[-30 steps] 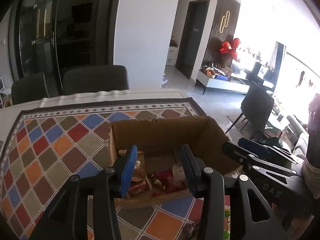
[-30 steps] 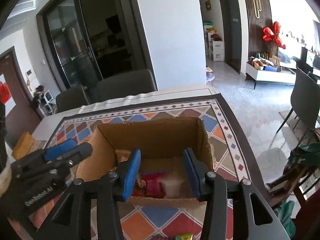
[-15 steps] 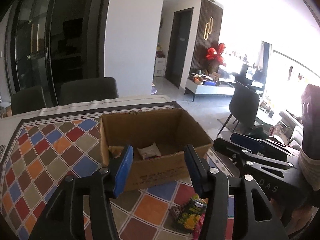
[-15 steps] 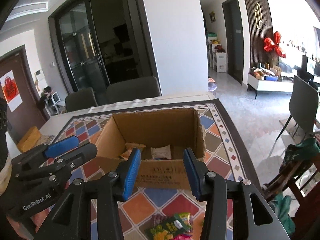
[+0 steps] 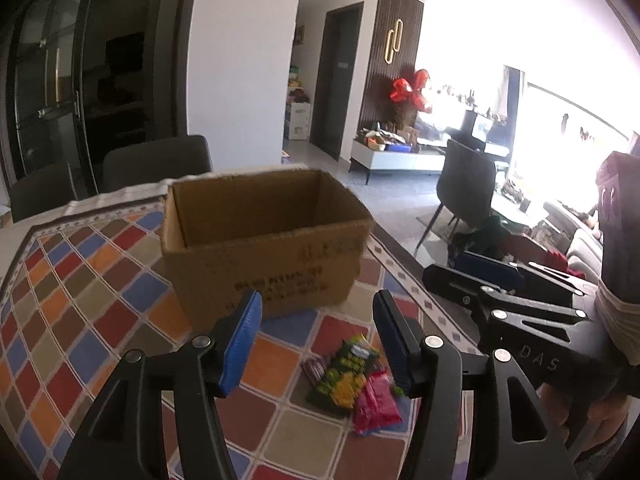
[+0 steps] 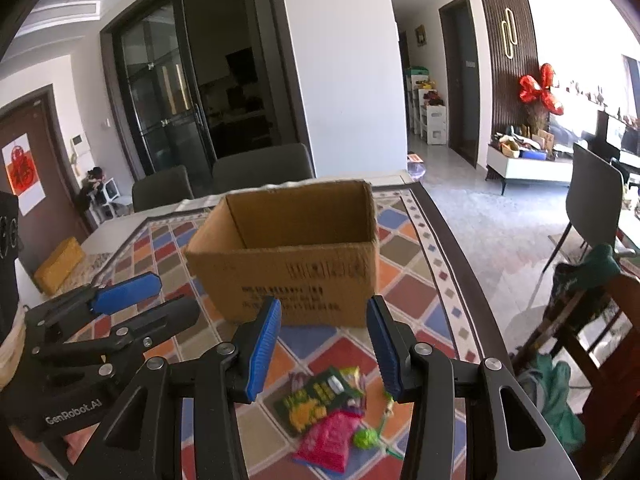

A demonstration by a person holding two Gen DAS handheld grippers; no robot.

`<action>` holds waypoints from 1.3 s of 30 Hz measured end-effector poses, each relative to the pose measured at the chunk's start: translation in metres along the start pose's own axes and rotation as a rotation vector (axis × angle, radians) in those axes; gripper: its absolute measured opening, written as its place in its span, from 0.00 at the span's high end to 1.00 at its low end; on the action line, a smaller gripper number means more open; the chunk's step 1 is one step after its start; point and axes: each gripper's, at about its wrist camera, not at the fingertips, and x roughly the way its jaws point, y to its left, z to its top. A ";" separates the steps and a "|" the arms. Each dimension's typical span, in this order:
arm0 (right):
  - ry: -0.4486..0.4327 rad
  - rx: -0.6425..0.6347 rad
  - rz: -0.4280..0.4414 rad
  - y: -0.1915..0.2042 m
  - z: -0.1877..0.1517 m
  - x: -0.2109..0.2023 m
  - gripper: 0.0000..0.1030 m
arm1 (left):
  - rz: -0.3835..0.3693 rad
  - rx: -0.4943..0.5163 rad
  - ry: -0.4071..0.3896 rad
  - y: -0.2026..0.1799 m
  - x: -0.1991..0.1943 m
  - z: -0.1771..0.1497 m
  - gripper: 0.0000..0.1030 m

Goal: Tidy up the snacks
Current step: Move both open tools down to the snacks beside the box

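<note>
An open cardboard box [image 5: 264, 240] [image 6: 292, 256] stands on the patterned tablecloth; its inside is hidden from this low angle. In front of it lie a green and yellow snack packet [image 5: 344, 376] [image 6: 320, 400] and a pink packet [image 5: 376, 404] [image 6: 328, 440]. My left gripper [image 5: 316, 344] hovers on the near side of the box, just left of the packets, its jaws opening with nothing between them. My right gripper [image 6: 324, 348] hangs above the packets, open and empty. Each gripper shows in the other's view: the right gripper [image 5: 480, 280] and the left gripper [image 6: 132, 300].
The colourful diamond tablecloth [image 5: 80, 300] covers the table. Dark chairs [image 6: 260, 168] stand behind the far edge. A yellow-brown parcel [image 6: 60, 264] lies at the far left. Right of the table edge [image 6: 460, 248] are a chair with clothes [image 6: 580, 280] and open floor.
Both grippers have pulled back from inside the box toward the near side of the table. The box now stands farther off, and snack packets have come into view. The left jaws have widened.
</note>
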 end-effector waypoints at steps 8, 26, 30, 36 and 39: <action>0.067 0.018 -0.006 -0.014 -0.034 0.001 0.56 | -0.028 0.021 0.070 -0.014 0.010 -0.030 0.43; 0.265 0.046 0.008 -0.032 -0.088 0.044 0.56 | -0.090 0.058 0.265 -0.025 0.068 -0.069 0.42; 0.297 0.046 -0.007 -0.035 -0.095 0.052 0.56 | -0.098 0.074 0.296 -0.027 0.080 -0.075 0.42; 0.340 0.043 -0.015 -0.039 -0.103 0.062 0.56 | -0.099 0.092 0.334 -0.027 0.096 -0.080 0.42; 0.367 0.060 -0.008 -0.044 -0.108 0.071 0.56 | -0.099 0.099 0.349 -0.026 0.104 -0.081 0.42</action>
